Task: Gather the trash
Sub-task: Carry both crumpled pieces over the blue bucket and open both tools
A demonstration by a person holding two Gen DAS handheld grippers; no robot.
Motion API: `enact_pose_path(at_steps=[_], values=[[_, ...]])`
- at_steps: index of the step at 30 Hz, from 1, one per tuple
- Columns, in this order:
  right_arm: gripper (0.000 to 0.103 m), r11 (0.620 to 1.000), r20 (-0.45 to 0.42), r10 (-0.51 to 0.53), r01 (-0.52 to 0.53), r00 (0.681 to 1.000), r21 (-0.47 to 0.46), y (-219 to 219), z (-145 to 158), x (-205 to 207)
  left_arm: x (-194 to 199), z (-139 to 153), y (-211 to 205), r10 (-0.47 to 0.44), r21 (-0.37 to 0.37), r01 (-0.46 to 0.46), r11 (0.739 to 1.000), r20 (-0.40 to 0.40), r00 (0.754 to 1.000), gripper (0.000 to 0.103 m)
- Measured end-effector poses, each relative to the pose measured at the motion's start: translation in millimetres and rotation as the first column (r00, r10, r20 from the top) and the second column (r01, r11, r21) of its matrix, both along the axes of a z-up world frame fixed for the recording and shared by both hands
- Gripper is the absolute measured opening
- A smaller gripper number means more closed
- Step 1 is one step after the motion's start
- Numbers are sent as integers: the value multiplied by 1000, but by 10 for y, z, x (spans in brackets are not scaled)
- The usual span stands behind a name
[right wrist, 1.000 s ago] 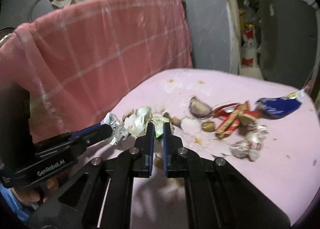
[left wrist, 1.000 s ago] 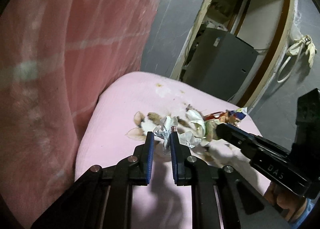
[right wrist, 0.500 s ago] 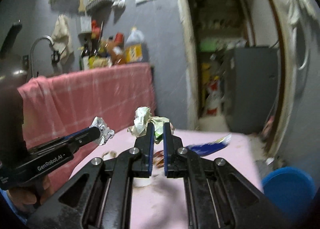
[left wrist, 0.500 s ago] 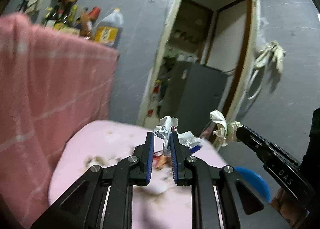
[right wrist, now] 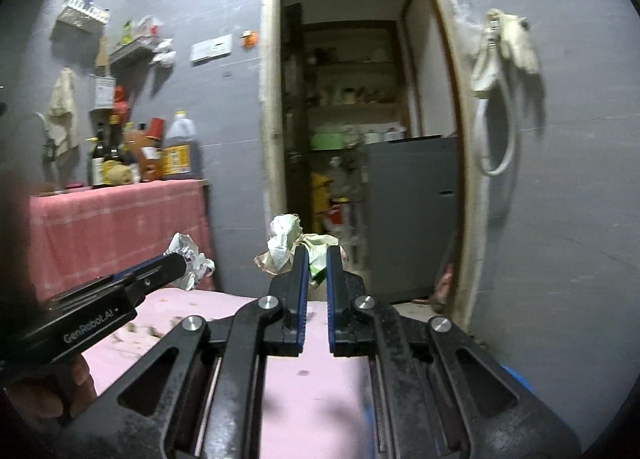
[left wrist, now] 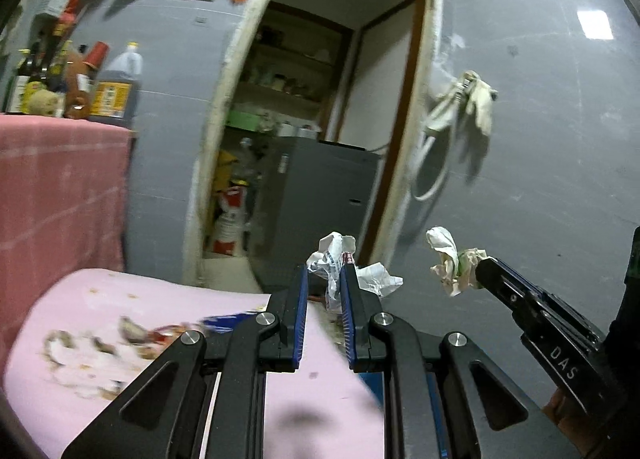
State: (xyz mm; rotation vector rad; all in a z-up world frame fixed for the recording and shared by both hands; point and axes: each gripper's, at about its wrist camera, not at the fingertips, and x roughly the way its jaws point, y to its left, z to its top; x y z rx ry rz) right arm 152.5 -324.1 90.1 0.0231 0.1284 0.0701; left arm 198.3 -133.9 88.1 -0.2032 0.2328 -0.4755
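Note:
My left gripper point(left wrist: 324, 279) is shut on a crumpled white printed wrapper point(left wrist: 336, 259), held in the air above the pink table point(left wrist: 100, 291). My right gripper point(right wrist: 317, 259) is shut on a wad of white and green paper point(right wrist: 284, 243), also lifted off the table. Each gripper shows in the other's view: the right one point(left wrist: 480, 263) at the right with its paper wad point(left wrist: 448, 259), the left one point(right wrist: 182, 259) at the left with its wrapper point(right wrist: 188, 255). More scraps point(left wrist: 132, 335) and a blue wrapper point(left wrist: 224, 321) lie blurred on the pink cloth below.
A pink checked cloth point(left wrist: 52, 187) hangs over a counter at left, with bottles point(left wrist: 116, 87) on top. Ahead is an open doorway point(right wrist: 352, 139) with a grey cabinet point(right wrist: 408, 215) inside. A cloth and hose point(right wrist: 500, 71) hang on the grey wall at right. A hand point(right wrist: 52, 387) holds the left gripper.
Both grippers rose from the trash pile on the pink table, each carrying its piece, and swung to the right toward the doorway; the views tipped up from the tabletop to the wall.

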Motion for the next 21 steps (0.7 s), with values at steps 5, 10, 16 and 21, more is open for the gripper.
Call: enact_pose_path(at_steps=[5, 10, 16, 21], values=[[8, 997, -10, -79, 79, 997, -17, -400, -63, -85, 52, -54, -475, -60, 12, 60, 998, -9, 998, 13], [8, 990, -65, -138, 139, 988, -1, -767, -228, -98, 116, -210, -858, -119, 27, 121, 992, -69, 990, 13], [8, 982, -151, -179, 185, 972, 28, -1081, -544, -60, 215, -411, -1233, -153, 71, 167, 983, -167, 974, 13], [8, 975, -224, -200, 216, 954, 48, -1249, -789, -4, 335, -642, -1456, -175, 114, 211, 971, -264, 948, 13]])
